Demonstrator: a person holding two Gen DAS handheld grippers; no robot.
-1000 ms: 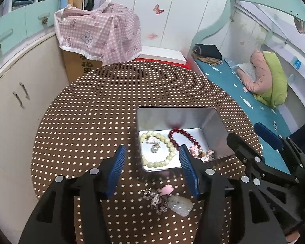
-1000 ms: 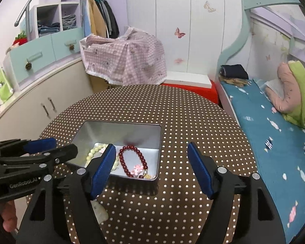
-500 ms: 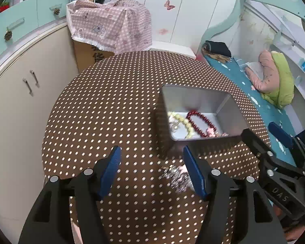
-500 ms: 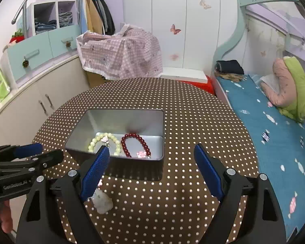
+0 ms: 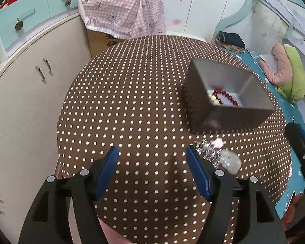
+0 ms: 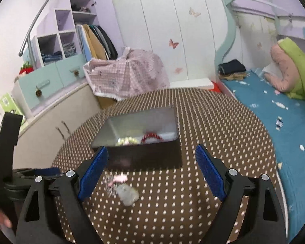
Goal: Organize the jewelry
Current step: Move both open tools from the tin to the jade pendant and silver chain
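since a second ago both views pull back from the metal tin (image 5: 229,109): in the left wrist view it slides from the lower centre of the frame to the right of centre, and less of its floor shows. the left gripper (image 5: 152,168) has its blue pads spread wide with nothing between them, only the dotted brown table (image 5: 132,101). the loose pendant (image 5: 223,156), a pale stone with a pink flower and a silvery chain, once sat between those pads; it now lies just right of the right-hand pad, in the lower right of the frame, in front of the tin. the red bracelet (image 5: 225,96) and the cream bead bracelet (image 5: 212,99) lie side by side inside the tin. in the right wrist view the right gripper (image 6: 152,168) is likewise wide apart and empty; the pendant sits just inside its left pad, lower left of centre, and the tin is at mid-frame beyond the pads.
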